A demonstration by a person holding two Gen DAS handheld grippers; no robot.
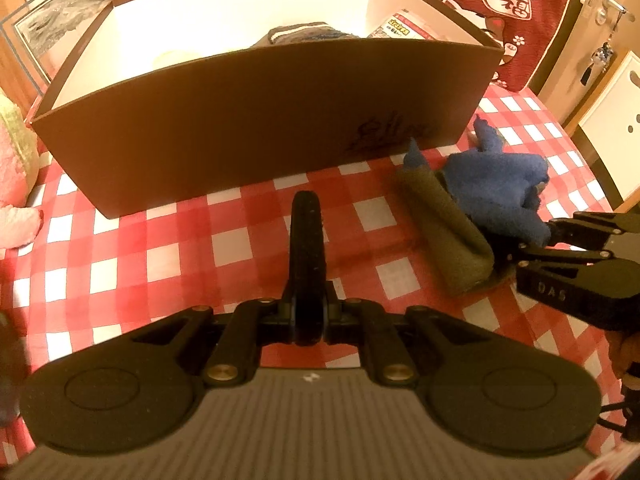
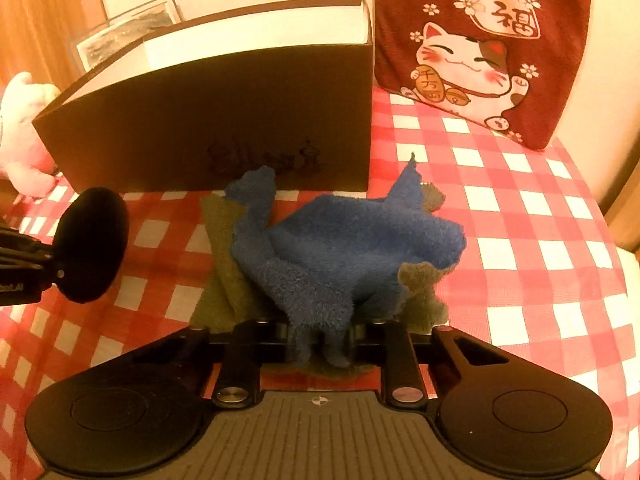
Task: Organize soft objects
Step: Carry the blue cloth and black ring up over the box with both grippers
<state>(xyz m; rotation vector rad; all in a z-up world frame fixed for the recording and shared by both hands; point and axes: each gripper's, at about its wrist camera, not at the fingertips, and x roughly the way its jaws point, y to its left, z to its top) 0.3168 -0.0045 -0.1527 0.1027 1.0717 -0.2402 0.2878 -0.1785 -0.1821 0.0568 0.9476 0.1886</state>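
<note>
A fluffy blue cloth [image 2: 352,240] lies crumpled on top of an olive-green cloth [image 2: 224,248], on the red-and-white checked tablecloth [image 2: 520,216] just in front of the brown box [image 2: 224,120]. My right gripper [image 1: 532,240] comes in from the right and is shut on the near edge of the blue cloth; in the right wrist view the cloth hides its fingers. My left gripper [image 1: 306,208] is shut with nothing in it, low over the tablecloth in front of the box [image 1: 260,128], left of the cloths [image 1: 500,184].
The open box has white inner walls and holds a striped knit item [image 1: 304,34] and a printed packet [image 1: 396,26]. A pink-and-white plush [image 1: 16,184] sits left of the box. A red lucky-cat cushion [image 2: 480,48] leans behind it on the right. The table edge curves at the right.
</note>
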